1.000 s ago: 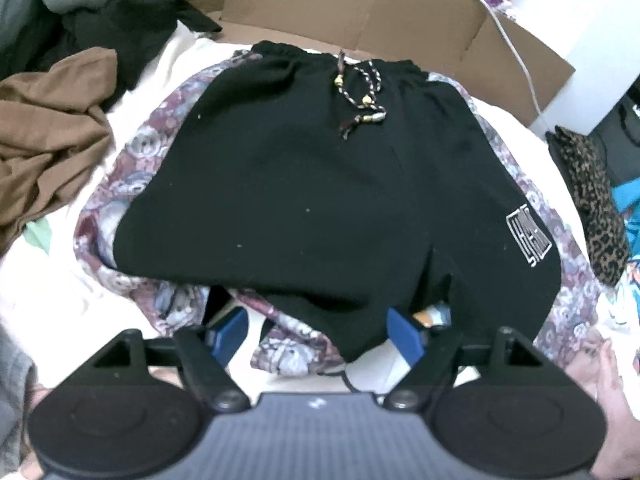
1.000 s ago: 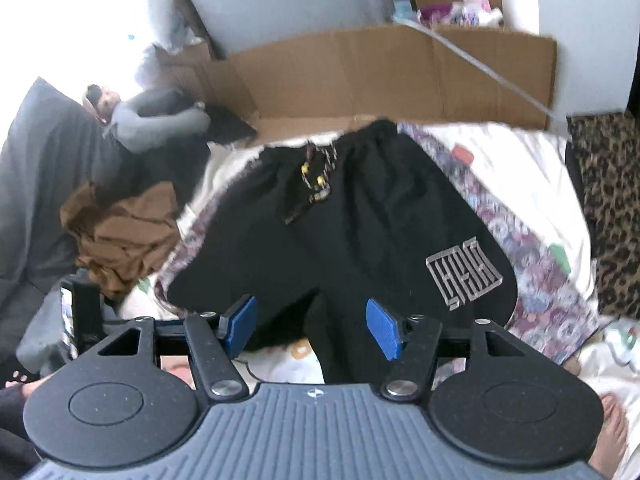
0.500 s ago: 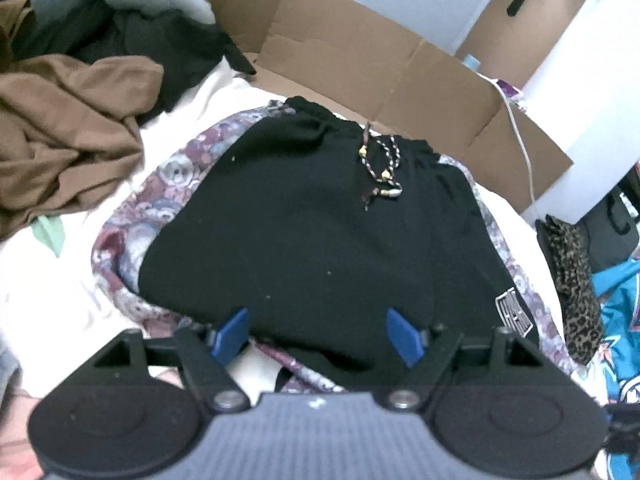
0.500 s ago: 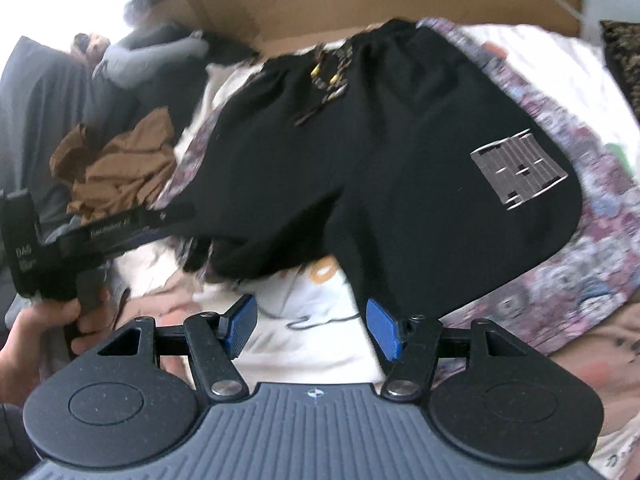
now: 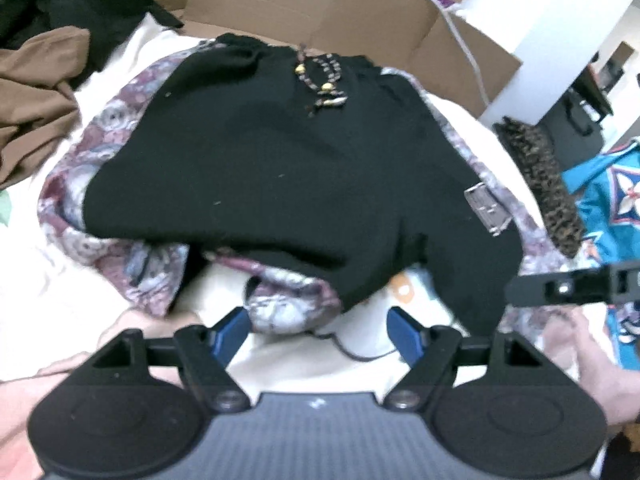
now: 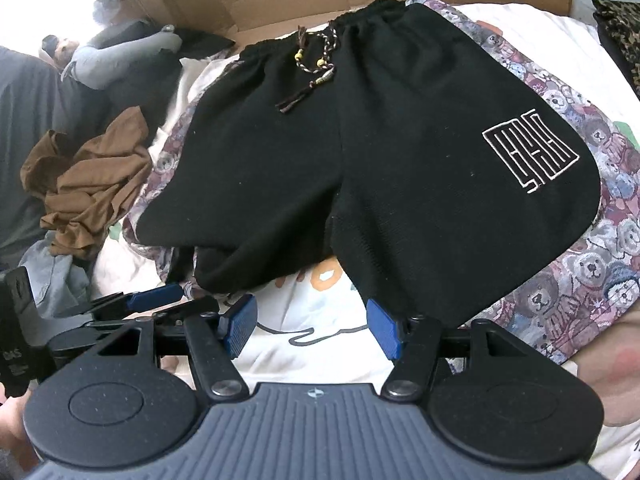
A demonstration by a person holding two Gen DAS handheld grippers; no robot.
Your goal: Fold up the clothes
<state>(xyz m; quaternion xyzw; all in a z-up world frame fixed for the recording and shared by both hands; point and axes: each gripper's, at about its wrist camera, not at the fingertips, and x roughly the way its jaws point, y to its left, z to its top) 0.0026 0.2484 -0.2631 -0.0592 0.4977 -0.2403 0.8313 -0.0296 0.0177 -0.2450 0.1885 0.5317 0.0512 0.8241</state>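
Both tongs have come lower toward the black shorts (image 6: 360, 152), left tongs (image 5: 320, 330) and right tongs (image 6: 312, 328) spread and empty, so each should pinch one hem corner evenly.

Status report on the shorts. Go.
Both grippers, left and right, jaws open, empty, at the hem. Black shorts flat, unfolded, on bear-print cloth. Nothing in the way.
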